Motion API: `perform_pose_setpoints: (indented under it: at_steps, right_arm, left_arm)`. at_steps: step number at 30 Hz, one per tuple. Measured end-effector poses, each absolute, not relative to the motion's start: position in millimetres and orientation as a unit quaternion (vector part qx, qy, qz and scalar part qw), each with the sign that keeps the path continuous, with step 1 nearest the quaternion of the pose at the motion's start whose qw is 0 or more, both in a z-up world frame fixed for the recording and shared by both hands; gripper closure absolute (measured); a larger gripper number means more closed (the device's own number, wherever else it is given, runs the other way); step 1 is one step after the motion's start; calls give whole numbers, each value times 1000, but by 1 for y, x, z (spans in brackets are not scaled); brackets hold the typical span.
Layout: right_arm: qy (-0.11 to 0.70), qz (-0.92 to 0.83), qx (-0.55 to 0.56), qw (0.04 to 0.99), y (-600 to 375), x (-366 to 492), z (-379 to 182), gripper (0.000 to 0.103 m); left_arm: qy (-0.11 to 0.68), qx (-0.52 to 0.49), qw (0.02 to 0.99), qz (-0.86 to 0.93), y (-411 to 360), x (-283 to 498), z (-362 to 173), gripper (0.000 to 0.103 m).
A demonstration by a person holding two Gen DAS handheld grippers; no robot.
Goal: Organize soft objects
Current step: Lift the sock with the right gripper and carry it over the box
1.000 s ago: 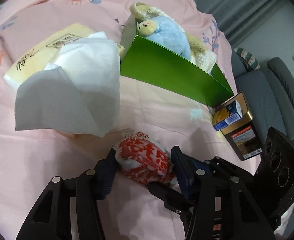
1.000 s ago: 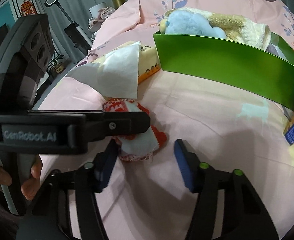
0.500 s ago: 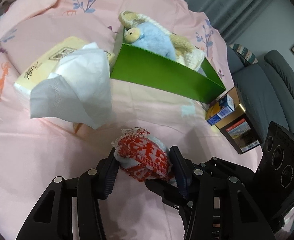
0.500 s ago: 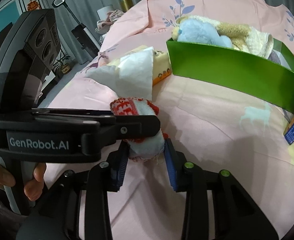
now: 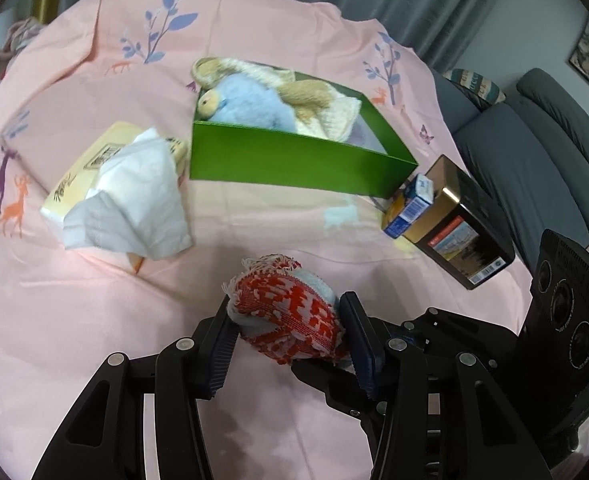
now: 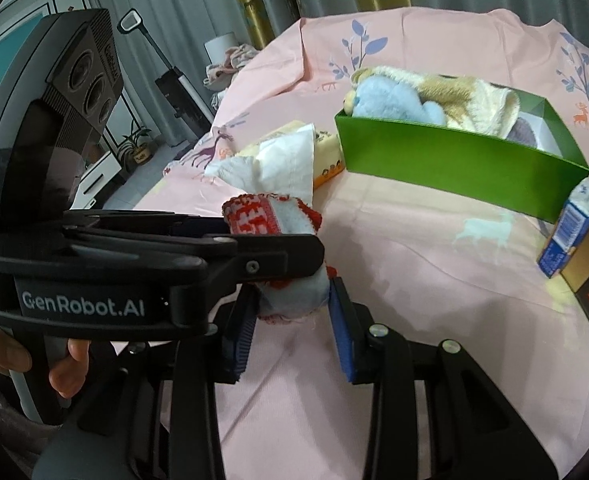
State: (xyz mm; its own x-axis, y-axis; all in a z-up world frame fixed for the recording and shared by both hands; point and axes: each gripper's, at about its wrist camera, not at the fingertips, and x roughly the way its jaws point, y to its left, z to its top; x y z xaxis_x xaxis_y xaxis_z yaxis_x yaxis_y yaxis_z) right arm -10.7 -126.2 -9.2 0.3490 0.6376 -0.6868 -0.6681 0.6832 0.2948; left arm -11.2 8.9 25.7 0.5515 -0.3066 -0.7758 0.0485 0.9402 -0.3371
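So it's a bed with a pink sheet (image 5: 254, 32) printed with deer and trees, grey curtains and a grey sofa (image 5: 542, 152) behind, and a green box (image 5: 294, 160) of plush toys sitting by a tissue pack (image 5: 94, 168). Both the left hand-held gripper (image 5: 284, 332) and right hand-held gripper (image 6: 290, 320) clamp the red-and-white cloth bundle (image 5: 286, 316). Compared to a second ago, the right one's jaws have just closed on it and the bundle is now lifted off the sheet.

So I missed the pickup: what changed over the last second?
The right gripper has just closed its jaws on the red-and-white cloth, which the left gripper already held. Both lifted it off the pink sheet. The green box with its plush toys, the tissue pack and the cartons stayed put.
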Motion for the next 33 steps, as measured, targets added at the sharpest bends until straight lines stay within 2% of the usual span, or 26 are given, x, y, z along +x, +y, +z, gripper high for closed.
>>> perform_pose_setpoints:
  at_steps: [16, 33]
  right_arm:
    - [387, 385, 23, 838, -173, -8, -3, 68]
    - [370, 386, 40, 844, -181, 2, 3, 68]
  left_arm:
    - [467, -91, 873, -108, -39, 2, 40, 52]
    - [460, -67, 879, -109, -49, 17, 52, 52]
